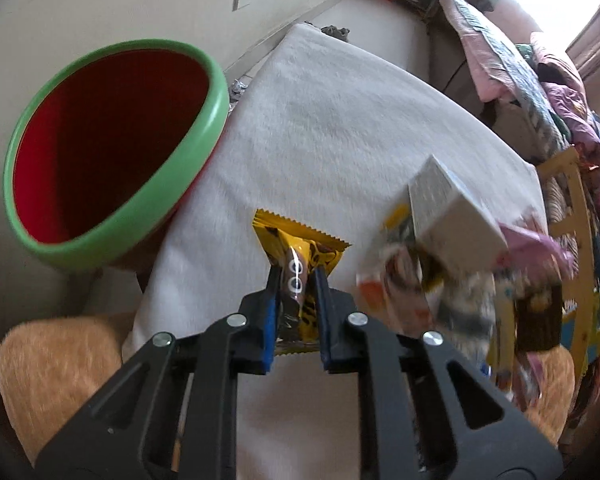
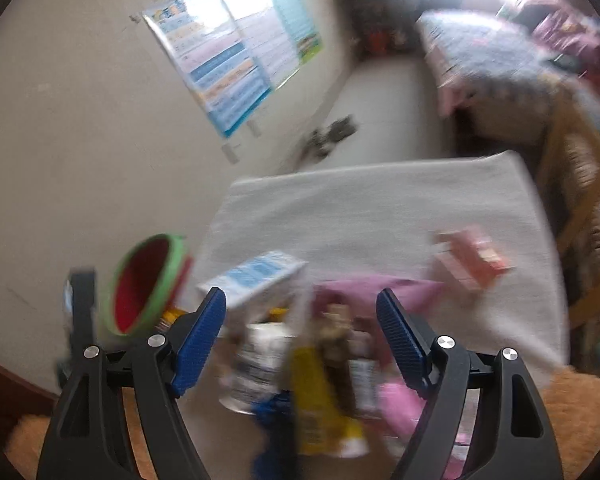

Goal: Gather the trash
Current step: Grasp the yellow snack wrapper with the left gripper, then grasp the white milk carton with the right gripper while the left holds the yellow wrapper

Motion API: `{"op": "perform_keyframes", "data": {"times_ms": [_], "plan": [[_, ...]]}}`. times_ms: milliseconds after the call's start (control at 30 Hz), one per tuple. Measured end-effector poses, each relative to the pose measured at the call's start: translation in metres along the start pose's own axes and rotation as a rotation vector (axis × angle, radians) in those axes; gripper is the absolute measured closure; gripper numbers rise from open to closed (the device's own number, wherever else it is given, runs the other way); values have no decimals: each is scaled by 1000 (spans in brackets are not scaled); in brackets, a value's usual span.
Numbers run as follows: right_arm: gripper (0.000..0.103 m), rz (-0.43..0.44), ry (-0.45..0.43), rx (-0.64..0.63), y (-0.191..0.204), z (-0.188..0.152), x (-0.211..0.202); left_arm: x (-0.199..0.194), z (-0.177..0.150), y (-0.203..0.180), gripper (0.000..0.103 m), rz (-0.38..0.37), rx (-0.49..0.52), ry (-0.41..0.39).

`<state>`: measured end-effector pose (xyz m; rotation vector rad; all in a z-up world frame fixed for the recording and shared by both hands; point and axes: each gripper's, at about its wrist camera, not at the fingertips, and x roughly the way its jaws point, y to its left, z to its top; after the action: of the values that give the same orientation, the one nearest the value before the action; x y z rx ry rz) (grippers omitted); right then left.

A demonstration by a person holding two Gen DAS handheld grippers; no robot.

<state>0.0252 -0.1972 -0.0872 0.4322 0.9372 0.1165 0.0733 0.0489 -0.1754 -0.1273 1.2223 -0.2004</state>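
A cluttered bedroom with a cream wall and a poster (image 2: pixel 236 60) surrounds a counter (image 1: pixel 340 120) covered in white cloth. The left gripper (image 1: pixel 296 276) has its jaws clamped on a yellow snack wrapper (image 1: pixel 300 256), which sticks out forward of the jaws above the cloth. Ahead and to the left of the jaws, off the counter edge, sits a bin (image 1: pixel 112 152) with a green rim and red inside, tipped toward the camera. To the right of the jaws lies a heap of trash topped by a white box (image 1: pixel 456 216).

The right gripper (image 2: pixel 300 312) has its jaws wide apart, hovering over more wrappers (image 2: pixel 324 380); a pink box (image 2: pixel 472 260) lies forward and right of them.

Likely risks: the thin, slick wrapper could slip from the jaws during the swing to the bin, or be let go short and land on the floor. The motion blur suggests the right gripper could knock the heap.

The poster's writing is unreadable; the wrapper shows no readable writing.
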Motion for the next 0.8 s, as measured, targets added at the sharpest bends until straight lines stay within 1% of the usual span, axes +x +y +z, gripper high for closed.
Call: {"op": "perform_keyframes", "data": {"times_ms": [100,167,200,233,267,333,433,467,567,600,633,733,800], "plan": [[26,7,98,-11,20,16,37,1,-14,1,87,-19,-9,14],[25,-8,171,-8,31,25,66,4,-18,-3,86,-23,-2,26],[25,-15,197,-8,35,27,77,5,-21,-4,84,-25,5,28],[24,-34,232,-12,40,30,92,5,-23,-4,78,-30,9,29],[24,-49,254,-12,42,31,100,5,-25,-5,66,-33,10,29],[21,-70,296,-6,45,31,117,0,-26,-3,55,-46,9,16],[18,-119,348,9,44,28,139,-6,-27,1,44,-55,2,-2],[17,-132,369,14,42,25,145,-7,-28,3,44,-59,-3,-3],[18,-152,393,-5,42,18,152,-7,-30,9,44,-73,-29,9],[22,-151,382,-21,43,16,151,-6,-31,10,44,-76,-33,12],[32,-141,369,-28,44,15,147,-6,-32,12,44,-76,-35,15],[41,-106,336,-69,48,12,136,-1,-36,15,44,-76,-40,33],[44,-87,318,-92,51,12,130,2,-37,16,44,-84,-49,45]]}}
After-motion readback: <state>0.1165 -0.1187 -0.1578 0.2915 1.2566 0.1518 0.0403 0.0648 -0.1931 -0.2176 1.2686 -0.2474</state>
